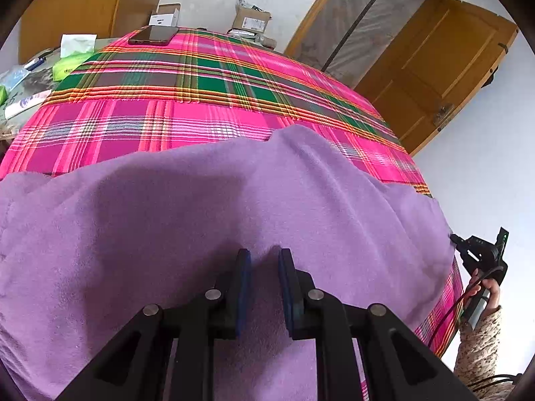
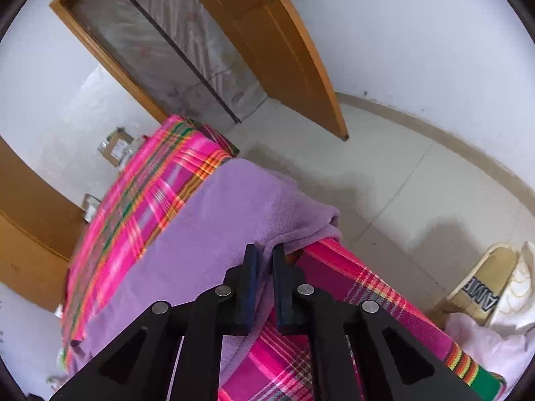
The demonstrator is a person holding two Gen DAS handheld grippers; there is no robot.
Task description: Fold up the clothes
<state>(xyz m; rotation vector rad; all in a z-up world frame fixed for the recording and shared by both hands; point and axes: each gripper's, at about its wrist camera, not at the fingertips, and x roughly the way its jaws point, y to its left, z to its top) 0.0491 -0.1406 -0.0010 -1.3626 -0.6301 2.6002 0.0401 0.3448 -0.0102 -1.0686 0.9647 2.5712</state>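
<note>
Purple fleece cloth hides both grippers' pinched edges.

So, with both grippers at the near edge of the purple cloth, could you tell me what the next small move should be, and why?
Probably lift both edges together and carry them toward the far side. The left gripper and right gripper each pinch the purple cloth, which lies flat and unfolded on the plaid cover.

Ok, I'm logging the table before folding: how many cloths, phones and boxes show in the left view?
Cloths: 2, purple cloth and plaid tablecloth
Phones: 1, the phone
Boxes: 2, pale box and brown box
Total: 5
</note>
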